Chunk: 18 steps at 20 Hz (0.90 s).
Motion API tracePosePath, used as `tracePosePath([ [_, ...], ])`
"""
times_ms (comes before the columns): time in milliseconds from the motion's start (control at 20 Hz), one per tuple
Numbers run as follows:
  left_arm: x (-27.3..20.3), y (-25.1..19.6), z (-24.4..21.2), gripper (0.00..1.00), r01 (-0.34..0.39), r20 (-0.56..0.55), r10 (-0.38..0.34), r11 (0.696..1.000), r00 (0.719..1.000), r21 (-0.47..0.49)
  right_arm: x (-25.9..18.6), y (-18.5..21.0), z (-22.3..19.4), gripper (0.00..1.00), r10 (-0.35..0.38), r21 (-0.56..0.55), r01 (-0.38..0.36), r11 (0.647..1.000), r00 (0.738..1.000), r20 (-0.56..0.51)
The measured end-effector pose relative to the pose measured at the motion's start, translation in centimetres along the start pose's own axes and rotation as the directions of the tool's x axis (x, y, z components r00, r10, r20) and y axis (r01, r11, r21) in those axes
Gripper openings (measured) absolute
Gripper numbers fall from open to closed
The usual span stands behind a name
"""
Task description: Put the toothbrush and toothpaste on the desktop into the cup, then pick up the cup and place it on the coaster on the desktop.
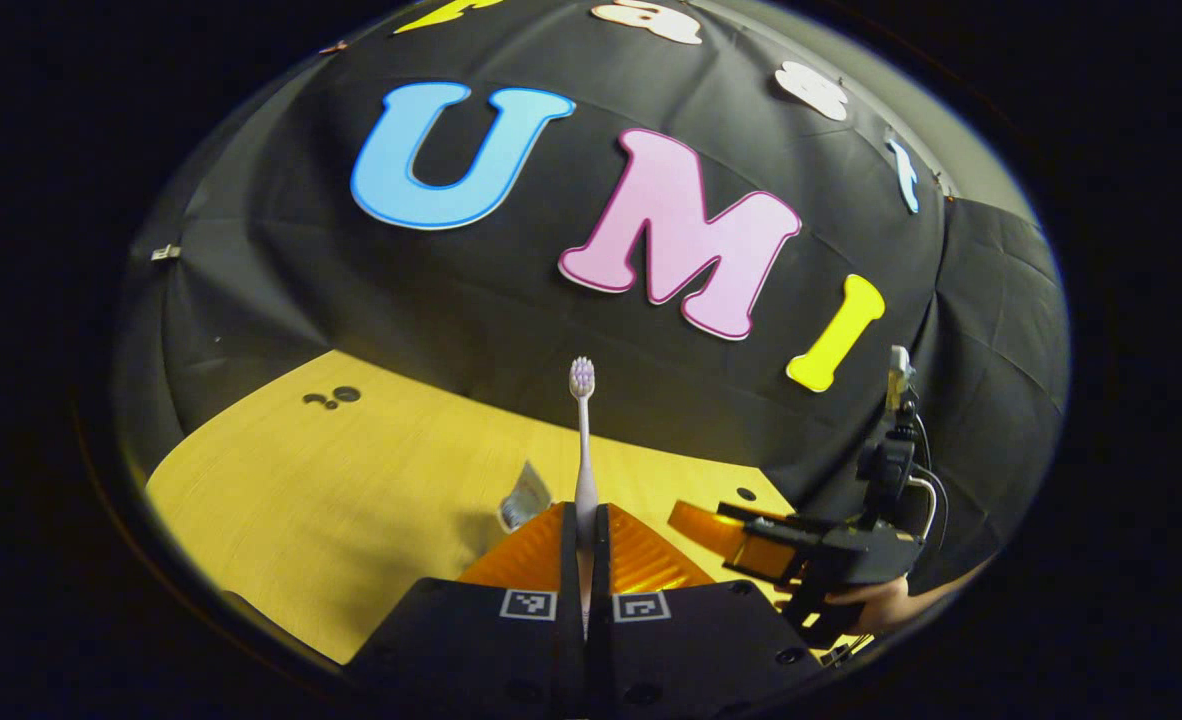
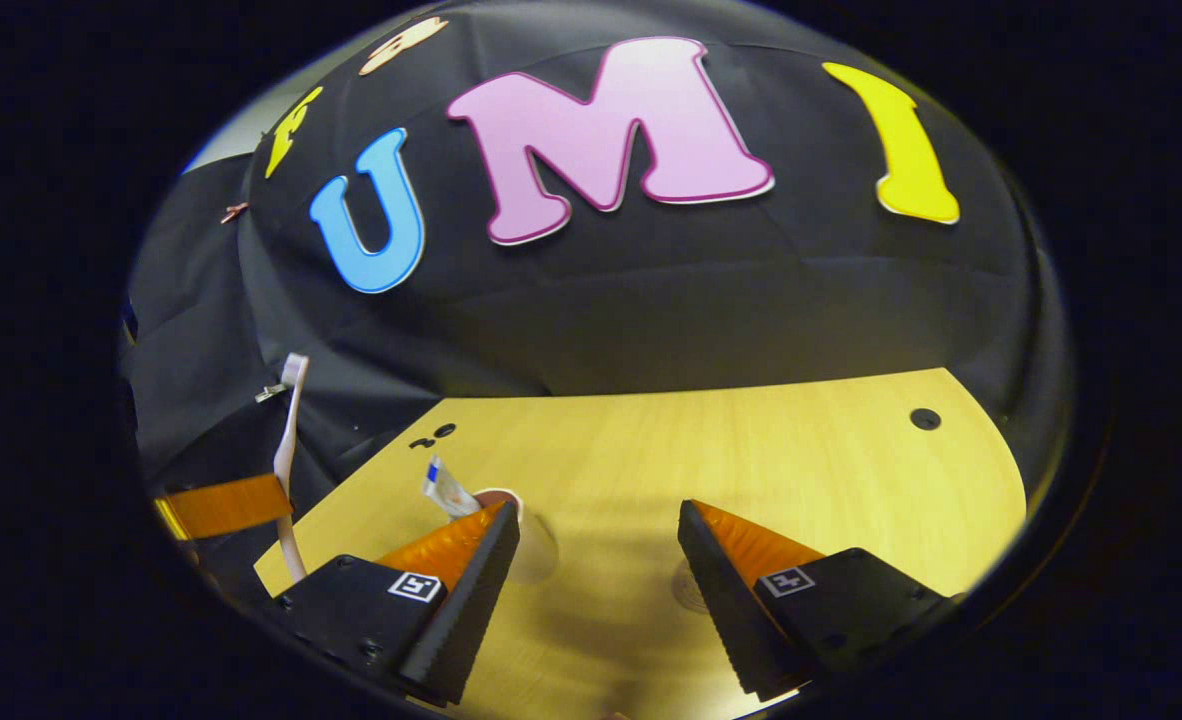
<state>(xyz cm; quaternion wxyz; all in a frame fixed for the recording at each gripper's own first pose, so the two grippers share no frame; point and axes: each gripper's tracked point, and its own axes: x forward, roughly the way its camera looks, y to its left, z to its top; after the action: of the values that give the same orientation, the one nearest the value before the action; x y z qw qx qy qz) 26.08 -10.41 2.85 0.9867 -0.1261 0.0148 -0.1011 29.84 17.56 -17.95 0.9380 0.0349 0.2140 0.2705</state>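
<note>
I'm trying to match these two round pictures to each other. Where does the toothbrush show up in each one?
Left gripper view: the toothbrush stands upright at centre, clamped between the left gripper fingers, bristles on top.
Right gripper view: it is the pale stick at the far left edge, also upright.
Shared landmark: the toothpaste tube end rising near the wooden desktop, seen just left of centre in the right gripper view.

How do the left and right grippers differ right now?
The left gripper is shut on the toothbrush, held upright off the desktop; the right gripper is open with nothing between its fingers. The left is raised and the right hangs low over the desktop. Both carry square markers on their fingers.
</note>
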Motion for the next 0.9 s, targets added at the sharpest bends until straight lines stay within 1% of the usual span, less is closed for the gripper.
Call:
tracePosePath([
  [150,2.5,-1.4,0.8,0.06,0.038,0.019,-0.039,0.997,0.999,0.063,-1.1,-2.7,-0.1,0.98,-0.054,0.023,0.054,0.998,0.999,-0.002],
  [400,7.0,-2.4,2.8,0.06,0.080,0.077,-0.095,0.981,0.992,0.175,-2.4,-5.6,-0.5,0.98,-0.109,0.053,0.110,0.993,0.994,-0.009],
  [500,8.7,-2.3,3.1,0.06,0.090,0.096,-0.110,0.977,0.989,0.193,-3.0,-6.6,-1.1,0.98,-0.128,0.061,0.129,0.990,0.992,-0.018],
  [750,12.3,-0.9,2.8,0.06,0.090,0.131,-0.120,0.973,0.984,0.210,-3.9,-8.2,-2.4,0.98,-0.151,0.065,0.153,0.986,0.988,-0.040],
  [900,13.9,0.2,2.2,0.06,0.082,0.131,-0.113,0.971,0.985,0.222,-4.0,-9.1,-3.4,0.98,-0.165,0.056,0.168,0.984,0.984,-0.062],
])
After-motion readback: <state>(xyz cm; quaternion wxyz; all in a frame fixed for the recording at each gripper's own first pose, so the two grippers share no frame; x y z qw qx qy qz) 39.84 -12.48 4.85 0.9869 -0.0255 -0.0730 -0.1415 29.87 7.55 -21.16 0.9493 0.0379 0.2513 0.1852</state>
